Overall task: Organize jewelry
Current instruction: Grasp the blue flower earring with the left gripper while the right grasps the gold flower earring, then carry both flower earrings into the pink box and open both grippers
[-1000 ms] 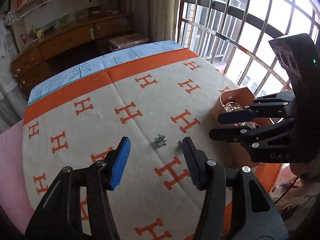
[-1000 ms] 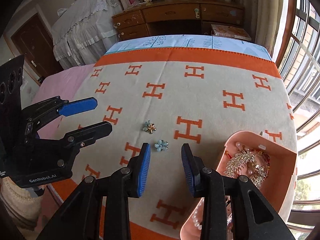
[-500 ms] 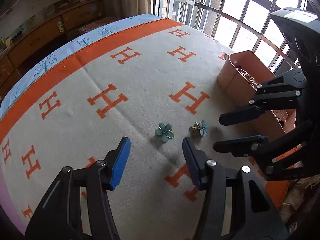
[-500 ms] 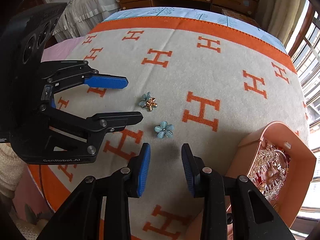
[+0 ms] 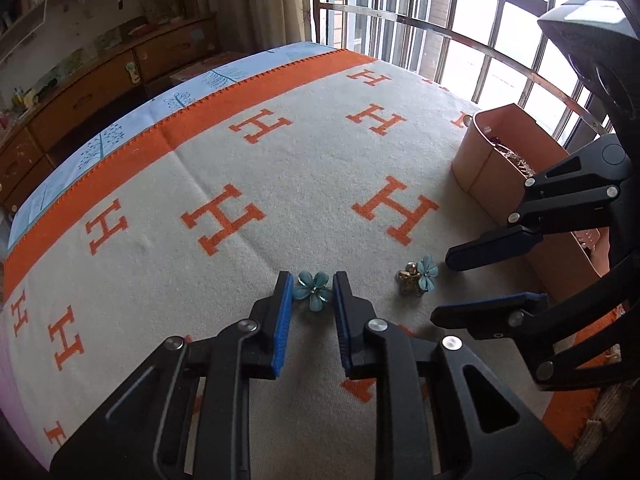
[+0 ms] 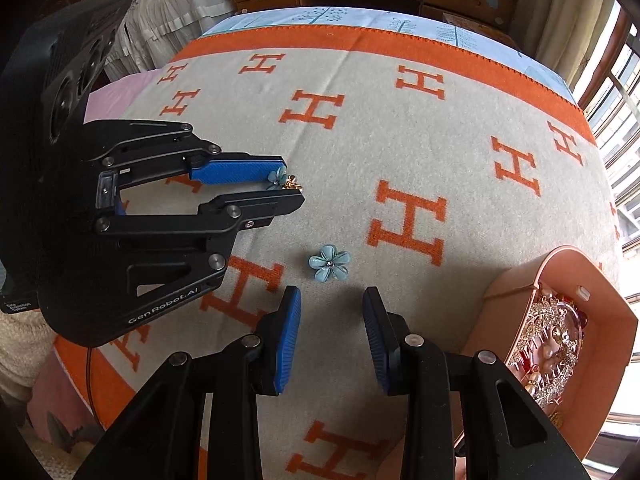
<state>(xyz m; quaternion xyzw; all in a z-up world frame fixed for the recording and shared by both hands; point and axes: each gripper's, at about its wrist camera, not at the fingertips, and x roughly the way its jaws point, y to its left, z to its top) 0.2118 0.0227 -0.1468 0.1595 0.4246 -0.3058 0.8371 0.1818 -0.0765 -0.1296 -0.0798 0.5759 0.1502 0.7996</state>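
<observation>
Blue glass-like petals of the first flower (image 5: 313, 291) lie flat on the cream and orange blanket (image 5: 280, 152), face up, with the left gripper (image 5: 312, 280) closed in around them. Its blue pads (image 5: 285, 300) appear to touch the petals on either side, so I read this as a pinch just taken, before any lift. The piece is round and has no real long axis of its own. In the right wrist view, though, a small gold fitting (image 6: 295, 188) pokes out past the left fingertips, so the ornament probably runs from petals to fitting along the line of the fingers. The grip takes it across the width, which suits something so flat and small: the pads can catch the petal edges where they meet the soft cloth. The second flower (image 6: 329, 263) rests face up, just ahead of the right gripper (image 6: 332, 300). That gripper's tongs are spread wide, and the flower is not yet between them. They look lined up to take it the same way. From the left wrist view this second flower seems tilted, with a gold part on its left side, but I cannot tell exactly how it sits. Off to the right stands the peach box (image 6: 512, 292), already holding a tangle of pearls and sparkling pieces. It is near enough to be the likely home for both flowers.
</observation>
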